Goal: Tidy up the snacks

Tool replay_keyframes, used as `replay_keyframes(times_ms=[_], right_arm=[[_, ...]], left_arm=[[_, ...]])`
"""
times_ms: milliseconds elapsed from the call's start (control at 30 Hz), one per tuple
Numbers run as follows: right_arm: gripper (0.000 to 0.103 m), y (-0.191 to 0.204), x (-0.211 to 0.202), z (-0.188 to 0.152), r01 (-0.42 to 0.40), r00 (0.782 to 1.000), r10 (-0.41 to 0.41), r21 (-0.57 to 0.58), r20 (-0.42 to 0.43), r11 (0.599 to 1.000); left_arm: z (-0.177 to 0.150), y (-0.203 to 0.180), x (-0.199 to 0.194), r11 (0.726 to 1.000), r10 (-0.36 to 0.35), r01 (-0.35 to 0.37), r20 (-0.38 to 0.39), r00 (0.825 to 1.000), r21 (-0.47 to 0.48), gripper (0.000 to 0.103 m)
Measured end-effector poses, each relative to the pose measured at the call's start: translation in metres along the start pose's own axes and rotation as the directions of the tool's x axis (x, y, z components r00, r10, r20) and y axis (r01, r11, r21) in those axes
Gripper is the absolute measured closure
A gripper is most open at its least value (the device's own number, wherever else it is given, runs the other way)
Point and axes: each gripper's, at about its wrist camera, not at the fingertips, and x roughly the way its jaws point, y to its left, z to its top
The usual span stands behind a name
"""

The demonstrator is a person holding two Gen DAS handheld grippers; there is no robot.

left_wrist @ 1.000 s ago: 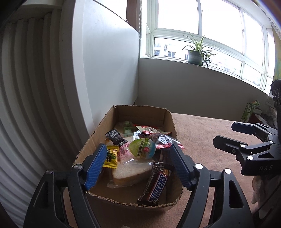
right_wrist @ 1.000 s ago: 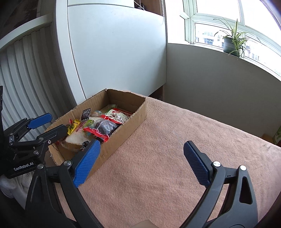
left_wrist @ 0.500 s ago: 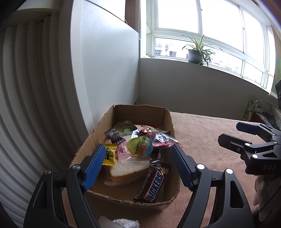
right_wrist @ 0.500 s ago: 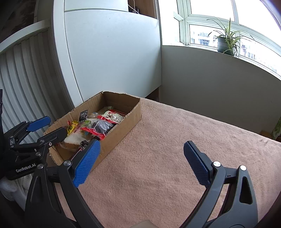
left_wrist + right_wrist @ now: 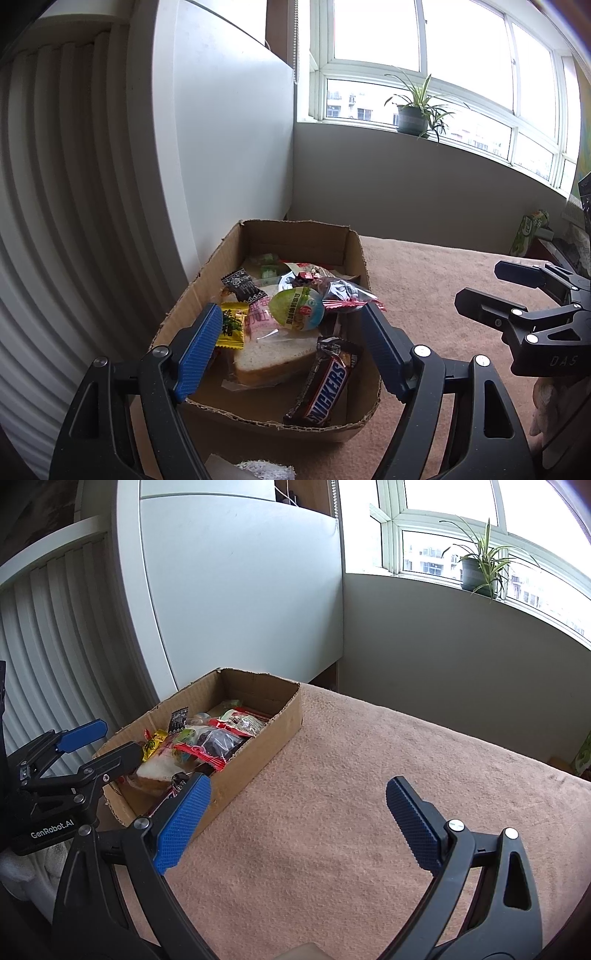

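An open cardboard box [image 5: 364, 258] sits at the left of a tan cloth-covered table [image 5: 351, 775]. It holds a Snickers bar [image 5: 325, 384], a wrapped bread slice [image 5: 273, 354], a green egg-shaped snack [image 5: 297, 308], a yellow candy [image 5: 232, 325], a black packet [image 5: 242, 284] and a red-edged bag [image 5: 343, 295]. My left gripper [image 5: 291, 354] is open and empty, above the box's near end. My right gripper [image 5: 295, 821] is open and empty over the cloth, right of the box [image 5: 258, 753]. Each gripper also shows in the other's view: the right gripper [image 5: 513, 291], the left gripper [image 5: 99, 744].
A white cabinet [image 5: 240, 590] and a slatted white panel [image 5: 55, 221] stand behind and left of the box. A grey wall [image 5: 406, 192] under a window ledge with a potted plant [image 5: 413, 118] bounds the far side. A green package [image 5: 528, 229] lies at the far right.
Both grippers have drawn back and risen slightly, so the box looks a little farther away. Both stay open and empty. The snacks have not moved.
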Motion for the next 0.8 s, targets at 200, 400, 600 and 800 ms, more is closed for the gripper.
replay_keyframes(times_ms=[200,400,600,800], right_arm=[[0.005,0.0007,0.0012,-0.0005,0.003,1.000,-0.003,0.003,-0.003,1.000],[0.005,0.0006,0.0007,-0.0006,0.002,1.000,-0.002,0.005,-0.001,1.000],[0.005,0.0011,0.0011,-0.0004,0.006,1.000,-0.006,0.002,-0.007,1.000],[0.005,0.0024,0.0019,-0.0007,0.006,1.000,-0.006,0.003,-0.011,1.000]], left_arm=[[-0.0001,-0.0012,-0.0007,1.000,-0.002,0.002,-0.001,1.000,0.003,0.026],[0.0004,-0.0009,-0.0019,1.000,-0.002,0.002,0.002,1.000,-0.001,0.026],[0.0001,-0.0015,-0.0017,1.000,0.000,0.000,0.001,1.000,0.001,0.026],[-0.0005,-0.0008,-0.0036,1.000,0.006,-0.006,0.013,1.000,-0.004,0.026]])
